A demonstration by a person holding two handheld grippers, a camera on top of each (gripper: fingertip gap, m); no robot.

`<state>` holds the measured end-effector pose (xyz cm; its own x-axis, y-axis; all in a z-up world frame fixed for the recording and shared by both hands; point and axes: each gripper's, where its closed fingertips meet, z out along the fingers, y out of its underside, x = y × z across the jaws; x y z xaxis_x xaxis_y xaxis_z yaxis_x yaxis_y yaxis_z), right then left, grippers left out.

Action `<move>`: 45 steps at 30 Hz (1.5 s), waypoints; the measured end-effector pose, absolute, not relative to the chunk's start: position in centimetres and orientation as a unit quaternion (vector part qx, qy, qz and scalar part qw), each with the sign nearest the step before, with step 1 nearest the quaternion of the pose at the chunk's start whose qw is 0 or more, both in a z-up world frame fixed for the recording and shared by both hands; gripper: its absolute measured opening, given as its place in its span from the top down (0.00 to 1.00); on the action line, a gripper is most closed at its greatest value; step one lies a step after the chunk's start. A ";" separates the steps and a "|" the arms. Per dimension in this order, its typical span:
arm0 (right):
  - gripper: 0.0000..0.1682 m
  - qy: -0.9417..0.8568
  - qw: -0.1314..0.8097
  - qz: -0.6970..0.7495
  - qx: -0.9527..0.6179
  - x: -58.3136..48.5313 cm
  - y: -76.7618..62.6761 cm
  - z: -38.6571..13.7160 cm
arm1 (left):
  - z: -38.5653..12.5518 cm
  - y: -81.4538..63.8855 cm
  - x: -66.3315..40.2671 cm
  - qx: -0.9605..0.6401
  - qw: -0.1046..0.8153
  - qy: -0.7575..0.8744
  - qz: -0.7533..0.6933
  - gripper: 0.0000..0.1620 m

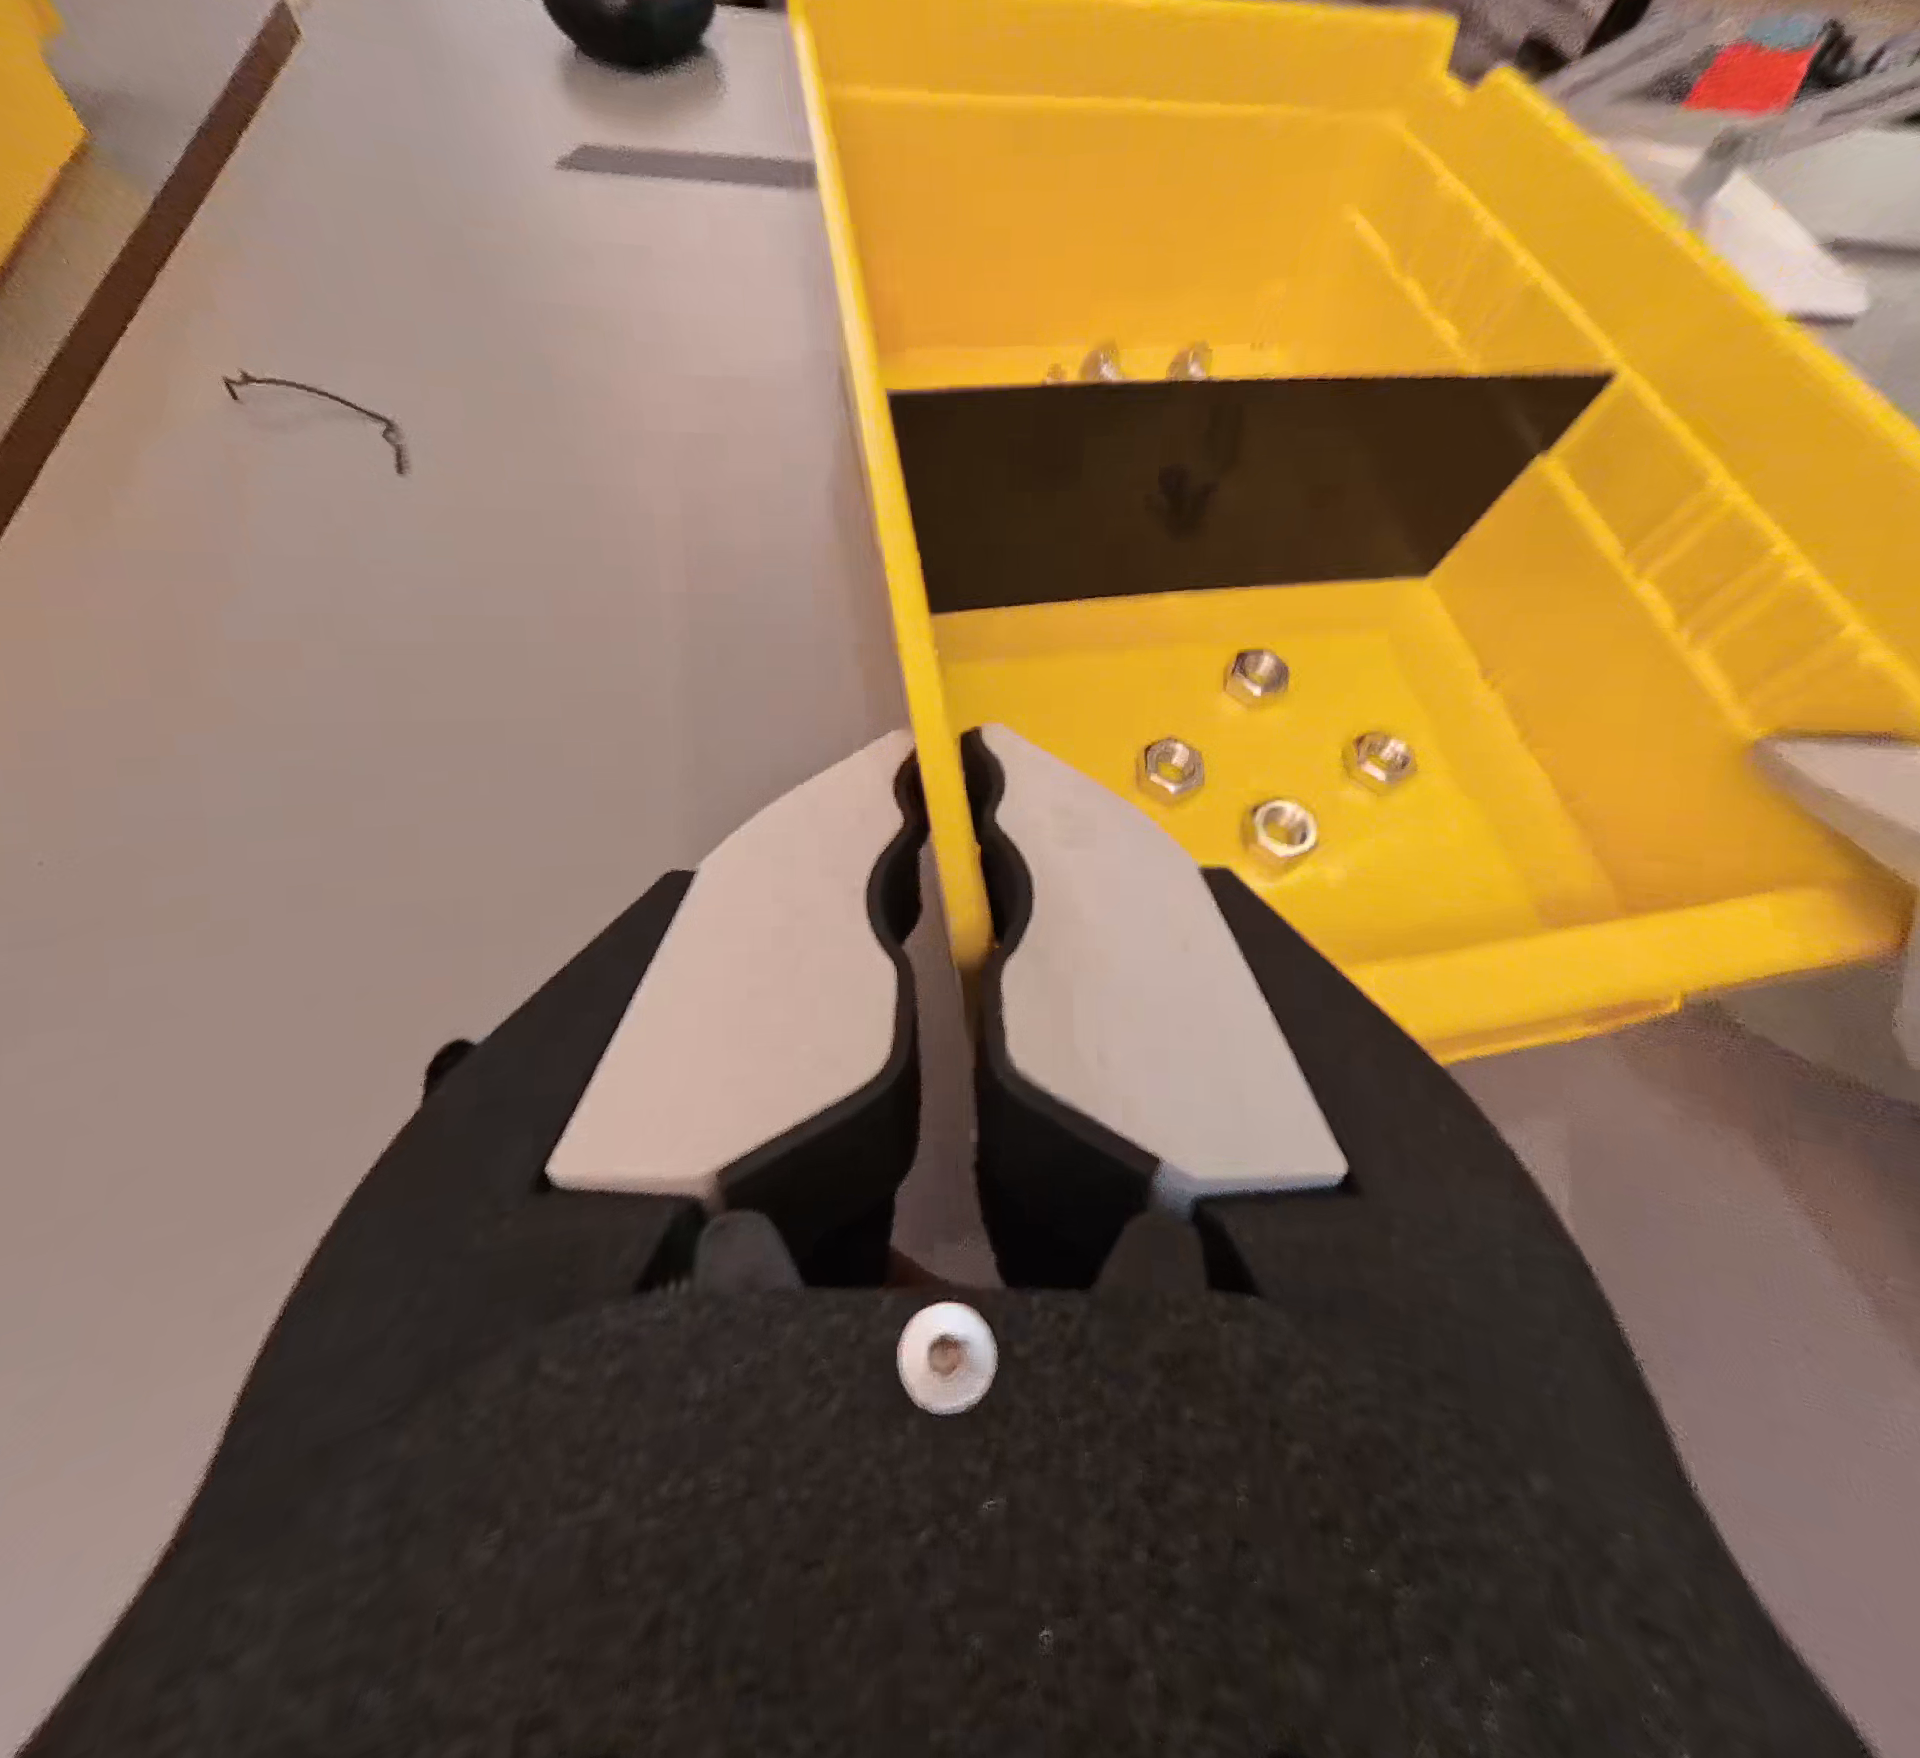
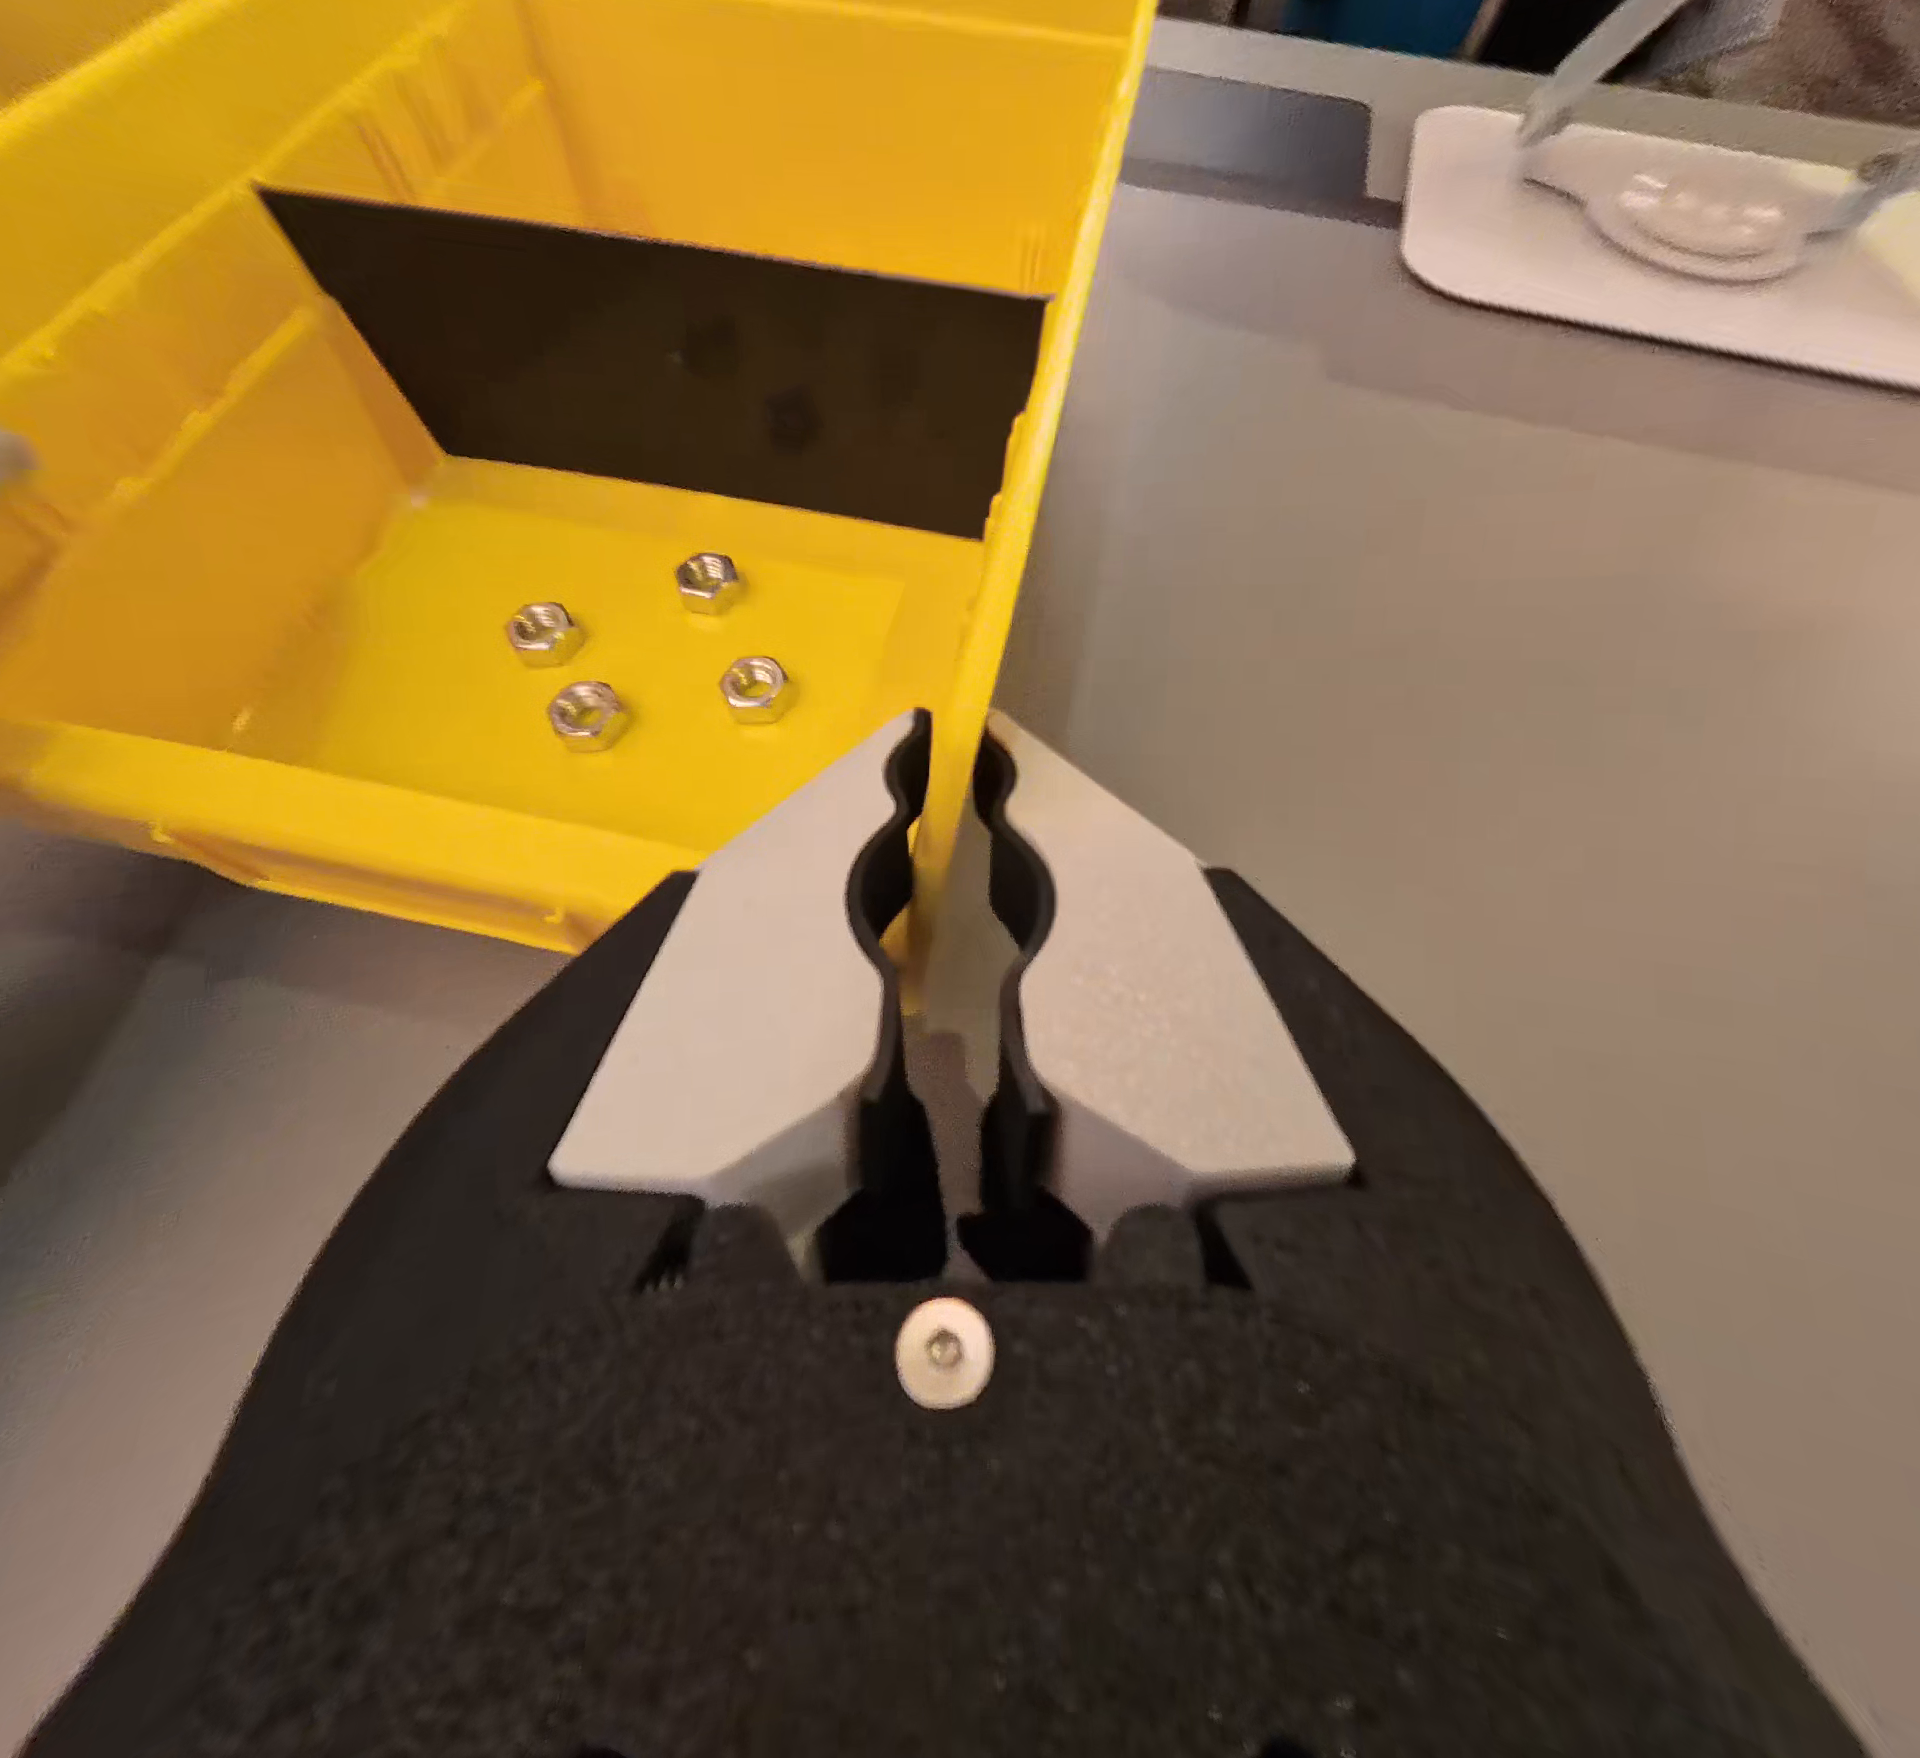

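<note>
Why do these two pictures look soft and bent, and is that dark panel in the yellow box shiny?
Left wrist view: wide-angle lens bows the yellow bin, background smeared, black divider glossy, mirroring faint shapes. Right wrist view: hex nuts fairly sharp, white stand base at the edge blurred, table evenly lit with soft shadows.

Warm, even indoor light w/ soft shadows. The yellow bin [image 1: 1143,150] blurs at its far end, bkgd smeared. Wide-angle lens bows the table [image 1: 468,565] edges. Black divider [image 2: 665,378] shows faint reflections; nuts [image 2: 644,648] glint.
</note>
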<state>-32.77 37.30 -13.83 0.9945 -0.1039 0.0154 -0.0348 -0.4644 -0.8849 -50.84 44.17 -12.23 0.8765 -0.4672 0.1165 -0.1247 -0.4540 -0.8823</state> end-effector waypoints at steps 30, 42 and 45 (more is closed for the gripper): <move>0.67 0.101 0.607 0.051 -0.787 1.7 13.8 -11.7 | -8.5 36.6 -42.9 -0.760 0.595 0.151 -0.215 0.81; 0.67 0.205 0.626 0.061 -0.750 7.5 12.2 -11.5 | -9.4 35.6 -39.8 -0.763 0.565 0.251 -0.189 0.74; 0.67 0.178 0.626 0.028 -0.759 7.0 12.5 -11.0 | -9.3 35.1 -40.2 -0.763 0.564 0.243 -0.202 0.75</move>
<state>7.03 12.52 -10.95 0.9353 -0.2350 -0.2644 -0.3044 -0.1541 -0.9400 -40.20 35.12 -9.29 0.8001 -0.5990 0.0336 -0.1432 -0.2451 -0.9589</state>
